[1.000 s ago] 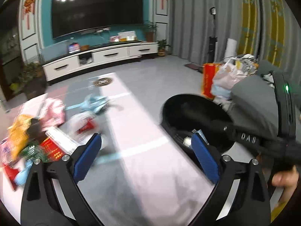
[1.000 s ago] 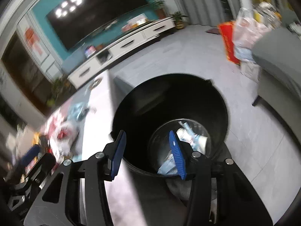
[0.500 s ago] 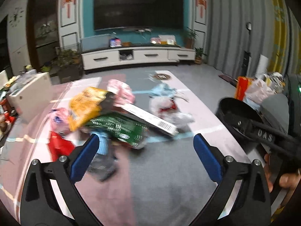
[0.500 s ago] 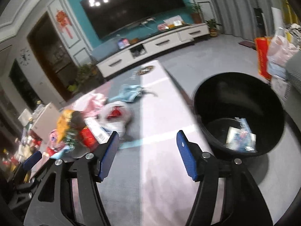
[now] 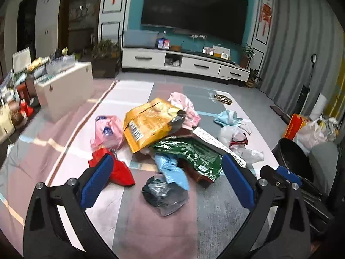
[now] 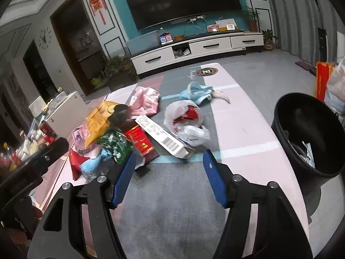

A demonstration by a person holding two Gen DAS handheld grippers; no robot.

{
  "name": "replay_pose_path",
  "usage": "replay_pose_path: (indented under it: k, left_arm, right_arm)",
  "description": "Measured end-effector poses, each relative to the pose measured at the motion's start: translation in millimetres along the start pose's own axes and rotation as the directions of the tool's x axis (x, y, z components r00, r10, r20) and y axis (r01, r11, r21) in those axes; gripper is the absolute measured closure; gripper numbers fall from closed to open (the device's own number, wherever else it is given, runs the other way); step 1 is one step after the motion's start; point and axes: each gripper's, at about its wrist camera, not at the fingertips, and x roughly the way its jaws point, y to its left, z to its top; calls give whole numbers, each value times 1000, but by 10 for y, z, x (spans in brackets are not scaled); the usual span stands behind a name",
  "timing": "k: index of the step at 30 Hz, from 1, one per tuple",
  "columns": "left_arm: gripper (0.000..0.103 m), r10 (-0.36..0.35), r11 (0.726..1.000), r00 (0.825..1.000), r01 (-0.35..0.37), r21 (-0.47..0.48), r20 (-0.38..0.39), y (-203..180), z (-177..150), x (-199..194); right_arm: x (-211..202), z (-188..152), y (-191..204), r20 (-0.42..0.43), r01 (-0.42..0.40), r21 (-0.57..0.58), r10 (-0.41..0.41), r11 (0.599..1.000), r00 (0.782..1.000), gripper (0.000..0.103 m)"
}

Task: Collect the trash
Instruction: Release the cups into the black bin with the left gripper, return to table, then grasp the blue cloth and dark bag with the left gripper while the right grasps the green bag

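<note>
Both views just swung away from the black bin (image 6: 310, 133) back onto the trash pile (image 5: 163, 138), so looks like a drop-off finished and it's next-pickup time. Left tool (image 5: 166, 183) is spread wide, empty, framing the dark crumpled bag (image 5: 165, 194) at lower centre. Right tool (image 6: 169, 178) is released too, empty, white box (image 6: 163, 139) just above it. Bin sits at right edge, a few scraps inside.

Teal wall (image 5: 133, 10), big dark TV (image 5: 194, 10) above a white cabinet (image 5: 183, 63), grey curtains (image 5: 301, 43) right, patchwork rug (image 5: 151, 226) underfoot
</note>
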Motion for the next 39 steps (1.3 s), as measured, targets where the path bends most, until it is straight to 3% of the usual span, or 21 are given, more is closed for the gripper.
replay_pose_path:
  k: [6, 15, 25, 30, 35, 37, 39]
  left_arm:
    - [3, 13, 997, 998, -17, -72, -60, 222, -5, 153]
    - [3, -104, 984, 986, 83, -157, -134, 457, -71, 296]
    - [5, -121, 993, 975, 118, -27, -189, 282, -191, 528]
    - [47, -132, 991, 957, 125, -42, -258, 176, -264, 763]
    - [56, -169, 984, 963, 153, -92, -211, 252, -198, 612]
    - [58, -205, 976, 963, 187, -114, -176, 315, -135, 499]
    - [62, -224, 970, 963, 205, -130, -152, 384, -90, 411]
  right_arm:
    - [11, 104, 209, 1, -37, -60, 37, 998, 999, 39]
    - [42, 108, 267, -8, -56, -84, 56, 995, 998, 38]
    - [163, 35, 139, -39, -79, -125, 75, 989, 996, 38]
    - [275, 127, 188, -49, -147, -131, 141, 980, 989, 38]
    - [516, 221, 368, -95, -178, -199, 161, 964, 982, 38]
    - [636, 228, 438, -124, -179, -219, 154, 959, 980, 42]
    - [709, 223, 487, -143, -184, -232, 154, 955, 978, 52]
